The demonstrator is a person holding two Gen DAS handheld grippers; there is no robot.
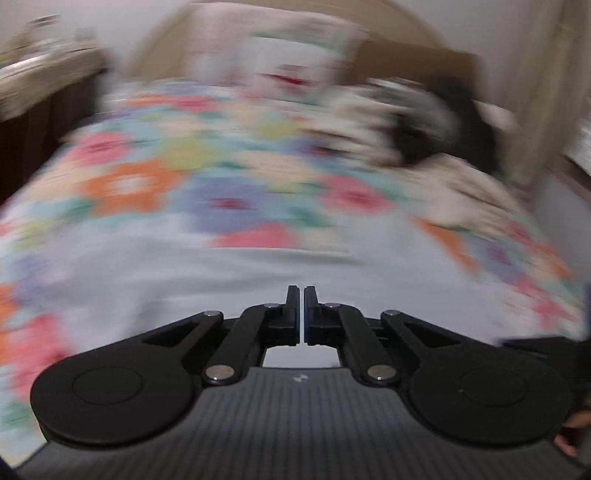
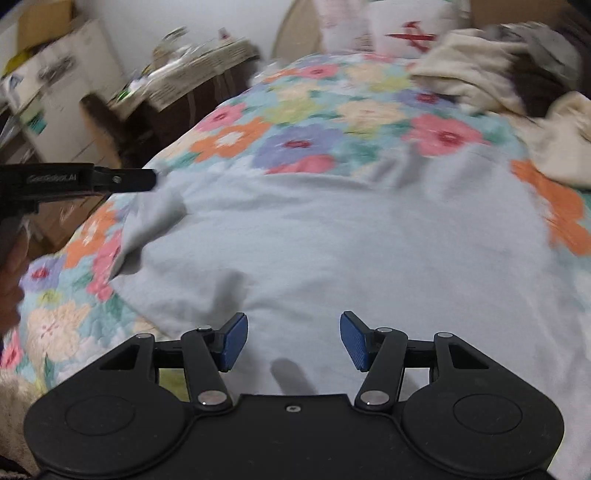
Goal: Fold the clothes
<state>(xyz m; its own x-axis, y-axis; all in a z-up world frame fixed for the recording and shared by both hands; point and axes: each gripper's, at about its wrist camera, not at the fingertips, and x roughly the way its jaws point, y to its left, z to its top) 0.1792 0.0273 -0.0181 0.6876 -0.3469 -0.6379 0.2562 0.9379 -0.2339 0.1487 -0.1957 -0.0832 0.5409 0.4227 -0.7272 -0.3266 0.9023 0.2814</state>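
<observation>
A pale blue garment (image 2: 332,240) lies spread on the flowered quilt (image 2: 295,110) of a bed. My right gripper (image 2: 293,341) is open and empty, just above the garment's near part. My left gripper (image 1: 301,314) has its jaws together with nothing seen between them; the left wrist view is blurred. In the right wrist view the left gripper (image 2: 147,180) reaches in from the left, its tip at the garment's far left corner. The garment also fills the near part of the left wrist view (image 1: 221,273).
A heap of cream and dark clothes (image 2: 498,74) lies at the far right of the bed. Pillows (image 2: 399,29) lean on the headboard. A cluttered side table (image 2: 192,66) and cardboard boxes (image 2: 55,74) stand to the left of the bed.
</observation>
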